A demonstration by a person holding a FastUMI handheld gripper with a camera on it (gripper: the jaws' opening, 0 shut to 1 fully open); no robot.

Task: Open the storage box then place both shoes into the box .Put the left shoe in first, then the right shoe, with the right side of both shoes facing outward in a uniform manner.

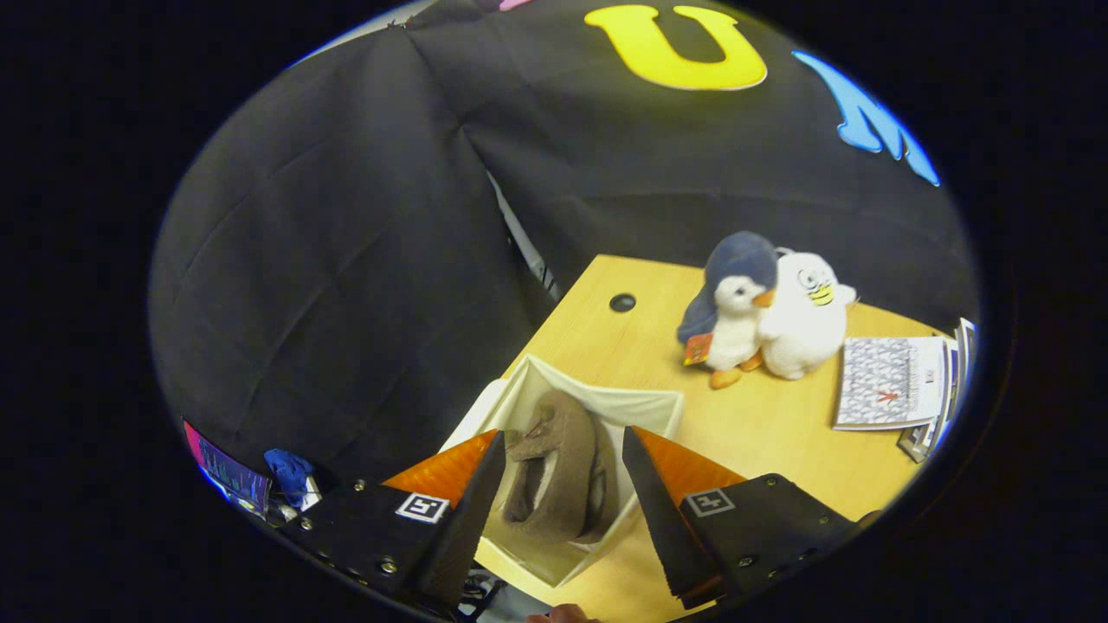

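A white storage box (606, 403) stands open at the near left corner of the wooden desk (779, 441). Inside it lies a tan-brown fuzzy shoe (554, 463) on its side, its pale lining showing. A darker strip against the shoe's right side may be a second shoe; I cannot tell. My gripper (563, 435) hovers above the box, open, with the shoe seen in the gap between the fingers (472, 510). Neither finger touches the shoe or the box.
Beyond the box sit a plush penguin (731, 303) and a white plush toy (805, 316), side by side. Booklets (892, 381) are stacked to their right. A cable hole (621, 302) marks the desk's far left. Blue cloth (290, 472) lies off the desk, left of the fingers.
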